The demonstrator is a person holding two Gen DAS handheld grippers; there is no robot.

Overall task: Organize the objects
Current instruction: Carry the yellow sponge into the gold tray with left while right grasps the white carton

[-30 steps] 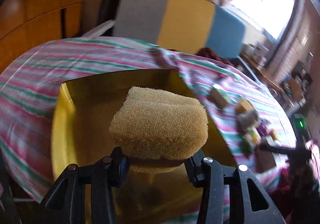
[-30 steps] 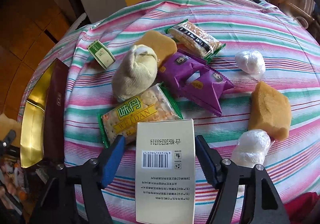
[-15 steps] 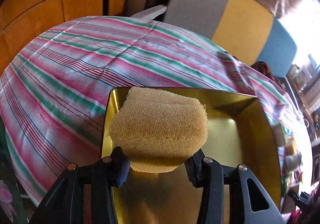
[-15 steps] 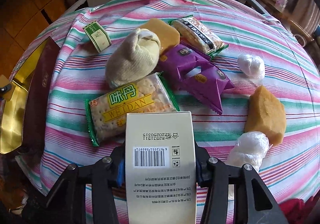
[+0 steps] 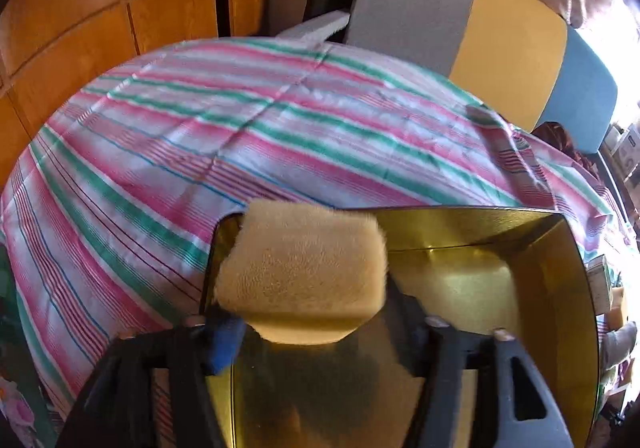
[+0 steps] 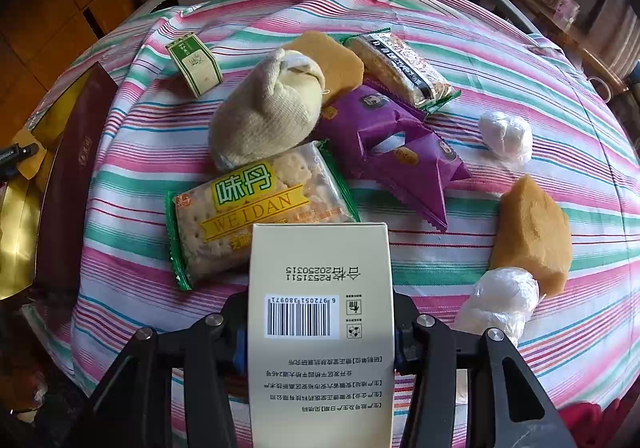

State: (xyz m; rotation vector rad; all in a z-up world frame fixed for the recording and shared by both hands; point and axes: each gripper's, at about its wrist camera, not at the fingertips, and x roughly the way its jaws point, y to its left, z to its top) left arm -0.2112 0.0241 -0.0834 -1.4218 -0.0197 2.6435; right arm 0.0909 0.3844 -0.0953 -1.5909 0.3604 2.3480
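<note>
In the left wrist view a tan sponge [image 5: 304, 268] sits between the jaws of my left gripper [image 5: 324, 336], over the near left corner of the gold tray [image 5: 480, 280]. The jaws are opening; the right pad stands off the sponge, which looks blurred. In the right wrist view my right gripper [image 6: 320, 328] is shut on a cream box [image 6: 320, 280] with a barcode, held just above the striped tablecloth [image 6: 440, 15].
Beyond the box lie a cracker pack [image 6: 256, 207], a cloth pouch [image 6: 264, 115], purple packets [image 6: 400, 151], an oat bar [image 6: 400, 67], a small green box [image 6: 194, 63], two sponges [image 6: 532, 232] [image 6: 332, 59] and two white plastic bundles [image 6: 506, 135]. The gold tray [image 6: 16, 240] sits at the left. A chair [image 5: 460, 15] stands behind the table.
The left gripper carried the sponge over the gold tray and its jaws have spread off it. The right gripper closed on the cream box and lifted it slightly.
</note>
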